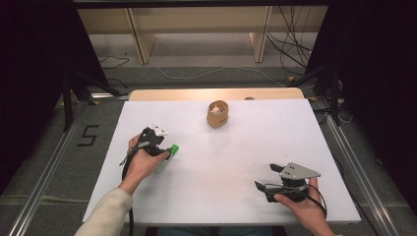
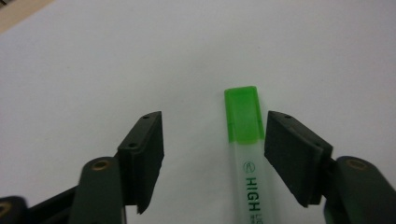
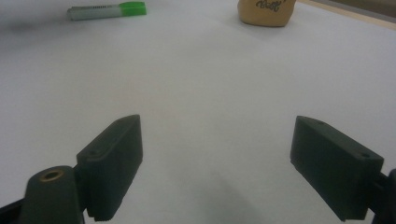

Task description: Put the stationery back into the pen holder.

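Note:
A highlighter (image 2: 244, 154) with a green cap and a pale body printed "HIGH" lies on the white table (image 1: 231, 147). My left gripper (image 2: 215, 126) is open and straddles it, with the cap close against the right-hand jaw and a wide gap to the other. In the high view the left gripper (image 1: 164, 150) sits at the table's left over the highlighter (image 1: 172, 149). My right gripper (image 1: 265, 177) rests near the front right edge. It (image 3: 215, 135) is open, with bare table between its jaws.
A small tan pouch-like container (image 1: 217, 114) with something white inside stands at the back middle of the table; it also appears far off as the tan container (image 3: 266, 10), beside the highlighter (image 3: 107, 10). Cables and wooden shelving lie on the floor beyond.

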{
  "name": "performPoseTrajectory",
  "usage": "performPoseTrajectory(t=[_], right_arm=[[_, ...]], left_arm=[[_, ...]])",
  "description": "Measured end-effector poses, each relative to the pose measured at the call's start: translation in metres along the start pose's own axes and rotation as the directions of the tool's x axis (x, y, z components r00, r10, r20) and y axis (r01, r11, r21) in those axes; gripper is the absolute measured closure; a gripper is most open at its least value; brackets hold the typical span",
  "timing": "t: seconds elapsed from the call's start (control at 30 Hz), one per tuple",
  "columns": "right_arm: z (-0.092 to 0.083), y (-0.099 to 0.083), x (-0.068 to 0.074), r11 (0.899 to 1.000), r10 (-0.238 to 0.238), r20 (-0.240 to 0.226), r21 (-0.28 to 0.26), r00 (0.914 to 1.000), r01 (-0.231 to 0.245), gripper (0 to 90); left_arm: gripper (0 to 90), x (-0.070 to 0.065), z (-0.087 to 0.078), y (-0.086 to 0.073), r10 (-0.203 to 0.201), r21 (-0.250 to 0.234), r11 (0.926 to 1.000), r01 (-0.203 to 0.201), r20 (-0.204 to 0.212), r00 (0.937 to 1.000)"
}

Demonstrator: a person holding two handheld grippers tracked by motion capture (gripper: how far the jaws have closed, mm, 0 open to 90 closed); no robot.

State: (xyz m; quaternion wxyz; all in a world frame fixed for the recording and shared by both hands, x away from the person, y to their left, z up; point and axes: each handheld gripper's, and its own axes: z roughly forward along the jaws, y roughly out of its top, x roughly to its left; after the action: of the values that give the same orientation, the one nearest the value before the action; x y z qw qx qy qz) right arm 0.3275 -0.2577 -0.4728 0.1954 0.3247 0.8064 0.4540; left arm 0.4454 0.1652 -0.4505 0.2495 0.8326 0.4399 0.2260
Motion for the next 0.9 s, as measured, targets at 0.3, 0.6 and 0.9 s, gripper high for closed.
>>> performPoseTrajectory(t=[0.3,0.6,0.9], right_arm=[[-0.001,-0.001,-0.003,1.000,0.000,-0.001,-0.005,1.0000,0.000,17.8],[-0.001,0.000,-0.002,1.000,0.001,0.003,-0.002,1.0000,-0.001,17.8],[-0.001,0.000,-0.002,1.000,0.003,0.002,-0.002,1.0000,-0.003,17.8]], left_arm=[[39.0,-0.003,0.032,0.016,-0.017,0.130,0.9915,0.006,0.079,0.9967],[48.1,-0.001,0.037,0.018,-0.046,0.185,0.9823,0.026,0.102,0.9937],[54.2,-0.004,0.038,0.023,-0.052,0.223,0.9746,0.026,0.114,0.9921]])
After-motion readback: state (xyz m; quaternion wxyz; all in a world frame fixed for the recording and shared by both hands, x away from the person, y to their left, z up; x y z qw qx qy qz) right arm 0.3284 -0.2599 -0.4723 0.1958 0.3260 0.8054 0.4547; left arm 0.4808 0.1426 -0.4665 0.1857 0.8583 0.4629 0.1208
